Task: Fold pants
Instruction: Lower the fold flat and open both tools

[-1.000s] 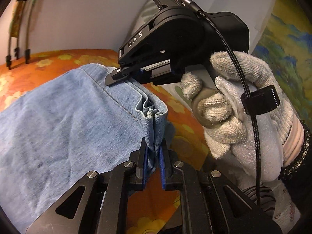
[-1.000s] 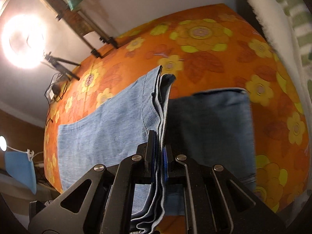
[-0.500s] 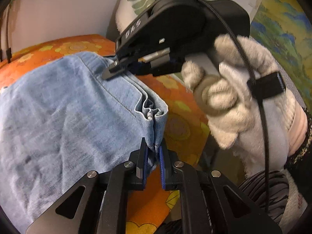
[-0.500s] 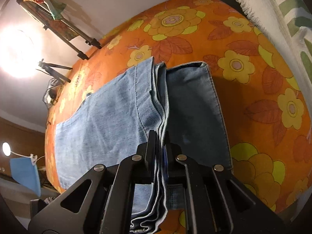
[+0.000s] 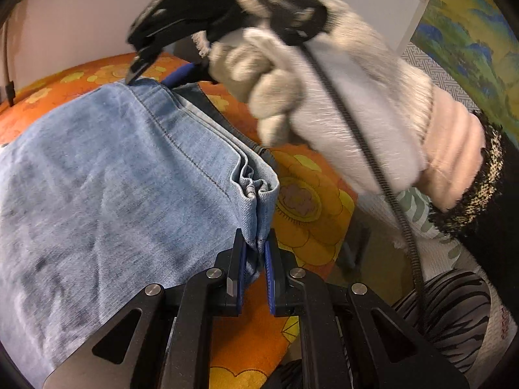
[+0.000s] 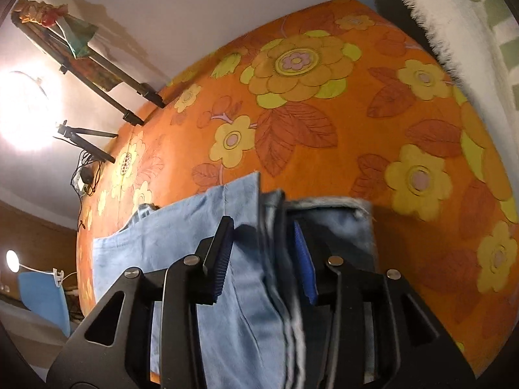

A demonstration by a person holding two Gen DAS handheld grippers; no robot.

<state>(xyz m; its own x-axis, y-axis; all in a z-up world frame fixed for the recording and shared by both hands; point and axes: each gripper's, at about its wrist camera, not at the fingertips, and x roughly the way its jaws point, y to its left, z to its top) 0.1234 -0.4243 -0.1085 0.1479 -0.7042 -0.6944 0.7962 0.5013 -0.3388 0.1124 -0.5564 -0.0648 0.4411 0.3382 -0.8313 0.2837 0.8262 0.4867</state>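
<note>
**A:** Pants [image 5: 107,194], one pair in light blue denim, fill the left and centre of the left wrist view. They lie folded over on the orange flowered bedspread [image 6: 324,113], stacked hem edges running from the lower centre of that frame up toward its upper left. Where do the tools stand on that edge?

**B:** Both sit on the same long edge. The left gripper [image 5: 253,259], at the bottom centre of its own view, is clamped shut on the bunched hem corner. The right gripper [image 6: 264,253] straddles the layered edge at the lower centre of its view; its jaws have just been opening, and the blue pads stand clear of the cloth on either side, the layers loose between them.

**A:** So which hand governs the coming move?

**B:** By my judgement, the left, since it alone grips. The fold's long axis runs away from its jaws toward the far gripper, seen at the upper left of the left wrist view under the gloved right hand [image 5: 324,90].

**A:** The count, largest first?

**B:** One bedspread, one pair of pants, two grippers, one gloved hand in view, and two tripod legs [image 6: 107,87] at the upper left.
</note>
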